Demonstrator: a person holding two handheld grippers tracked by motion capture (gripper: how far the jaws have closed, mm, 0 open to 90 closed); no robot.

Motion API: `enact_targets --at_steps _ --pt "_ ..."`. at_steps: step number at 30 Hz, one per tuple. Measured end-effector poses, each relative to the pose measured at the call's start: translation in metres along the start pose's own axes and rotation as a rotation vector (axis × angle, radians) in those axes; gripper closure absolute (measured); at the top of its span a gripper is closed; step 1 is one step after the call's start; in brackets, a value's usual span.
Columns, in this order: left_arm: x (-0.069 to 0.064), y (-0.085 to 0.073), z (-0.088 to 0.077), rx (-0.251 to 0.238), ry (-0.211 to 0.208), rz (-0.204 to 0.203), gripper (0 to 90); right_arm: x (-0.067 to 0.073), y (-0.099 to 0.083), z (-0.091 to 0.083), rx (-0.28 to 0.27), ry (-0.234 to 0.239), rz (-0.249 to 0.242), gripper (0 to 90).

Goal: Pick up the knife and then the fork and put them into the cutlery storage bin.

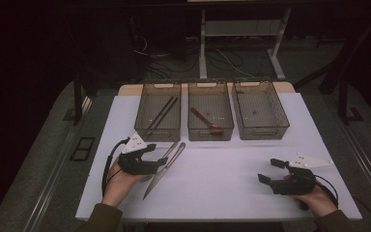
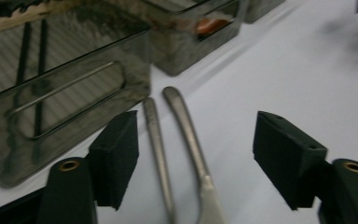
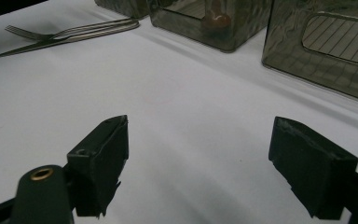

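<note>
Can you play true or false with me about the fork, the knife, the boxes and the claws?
1. The fork and knife lie side by side on the white table. True.
2. The left claw is squeezing both handles. False: its pads stand apart on either side of the handles, not touching them.
3. The red spoon is in the middle box. True.
4. The chopsticks are in the right box. False: they are in the left box.
5. The right claw holds a spoon. False: it is open over bare table.
</note>
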State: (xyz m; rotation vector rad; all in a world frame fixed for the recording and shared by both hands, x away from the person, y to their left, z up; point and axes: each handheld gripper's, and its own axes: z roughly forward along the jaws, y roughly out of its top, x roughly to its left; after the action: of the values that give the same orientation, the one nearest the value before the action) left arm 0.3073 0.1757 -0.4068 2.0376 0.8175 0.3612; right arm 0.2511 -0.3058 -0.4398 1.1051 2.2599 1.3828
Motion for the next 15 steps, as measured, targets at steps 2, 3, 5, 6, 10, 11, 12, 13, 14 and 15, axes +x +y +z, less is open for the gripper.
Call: enact_targets --at_steps 2,3,5,6,10,11,12,13,14,15 --pt "0.005 -0.001 0.005 0.033 0.021 -0.012 41.2 0.0 0.0 0.0 -0.001 -0.003 0.0 19.0" --pt "0.007 -0.002 0.008 0.05 0.035 -0.022 43.7 0.0 0.0 0.0 -0.001 -0.004 0.002 19.0" --pt "0.012 -0.004 0.013 0.095 0.04 -0.043 50.1 0.0 0.0 0.0 -0.002 -0.004 0.001 19.0" --pt "0.014 -0.006 0.015 0.109 0.038 -0.047 52.4 -0.001 0.0 0.0 0.0 -0.005 -0.001 19.1" --pt "0.016 -0.012 0.023 0.168 0.034 -0.07 61.4 -0.001 -0.001 -0.001 0.0 -0.008 0.0 19.1" --pt "0.016 -0.013 0.024 0.183 0.033 -0.077 62.8 -0.001 -0.001 -0.001 -0.001 -0.01 0.003 19.1" --pt "0.017 -0.015 0.025 0.184 0.023 -0.076 64.5 -0.001 -0.001 -0.002 -0.002 -0.01 0.004 19.1" --pt "0.017 -0.016 0.026 0.191 0.021 -0.086 65.6 -0.001 -0.001 -0.002 -0.002 -0.01 0.002 19.1" --pt "0.016 -0.016 0.027 0.206 0.027 -0.088 66.4 0.0 -0.001 -0.003 -0.003 -0.012 0.001 19.1" --pt "0.016 -0.017 0.028 0.218 0.026 -0.092 67.5 0.0 -0.001 -0.003 -0.006 -0.012 0.001 19.1"
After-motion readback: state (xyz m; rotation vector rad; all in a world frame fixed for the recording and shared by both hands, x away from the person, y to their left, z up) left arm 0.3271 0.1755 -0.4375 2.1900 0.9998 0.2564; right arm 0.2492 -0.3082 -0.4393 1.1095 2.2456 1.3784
